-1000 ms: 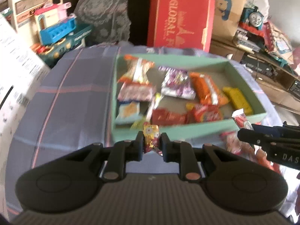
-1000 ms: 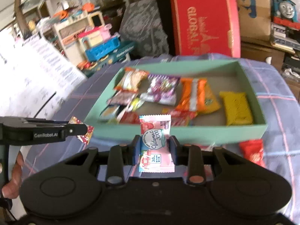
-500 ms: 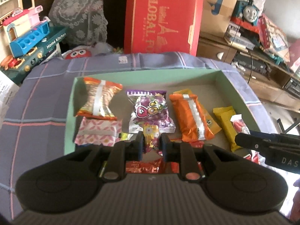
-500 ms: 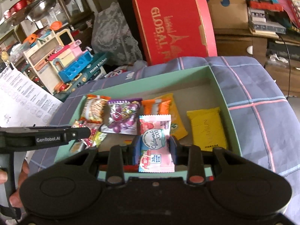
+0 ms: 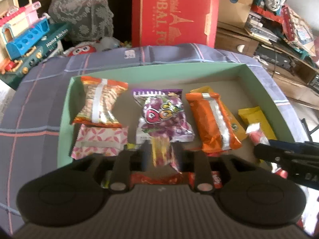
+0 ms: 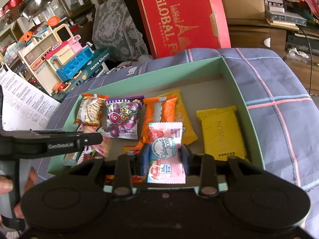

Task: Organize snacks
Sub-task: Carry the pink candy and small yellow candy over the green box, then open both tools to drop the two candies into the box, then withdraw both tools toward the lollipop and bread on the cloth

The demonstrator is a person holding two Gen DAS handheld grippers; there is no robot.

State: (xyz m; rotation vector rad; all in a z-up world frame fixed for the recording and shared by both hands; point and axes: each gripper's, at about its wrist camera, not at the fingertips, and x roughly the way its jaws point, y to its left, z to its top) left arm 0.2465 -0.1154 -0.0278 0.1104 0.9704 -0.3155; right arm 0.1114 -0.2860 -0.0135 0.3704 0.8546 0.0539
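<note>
A shallow green box (image 5: 159, 67) on a checked cloth holds several snack packs, among them a purple bag (image 5: 163, 115), an orange pack (image 5: 211, 119) and a yellow bar (image 6: 219, 131). My left gripper (image 5: 161, 151) hangs over the box's near side with its jaws opening. A small red-and-yellow candy packet (image 5: 161, 157), blurred, sits loose between them with gaps on both sides. My right gripper (image 6: 165, 153) is over the box's near middle. Its jaws are beginning to open, but the pads still touch a pink vitamin packet (image 6: 165, 139).
A red carton (image 5: 175, 12) stands behind the box. A toy kitchen (image 6: 59, 59) and printed sheets (image 6: 24, 103) are at the left, cluttered shelves at the right. The checked cloth (image 6: 279, 91) runs around the box. A hand (image 6: 6, 185) holds the left gripper.
Both grippers have moved forward from the box's near wall to above its inside. The left jaws have spread and let go of the candy packet. The right still carries the pink packet.
</note>
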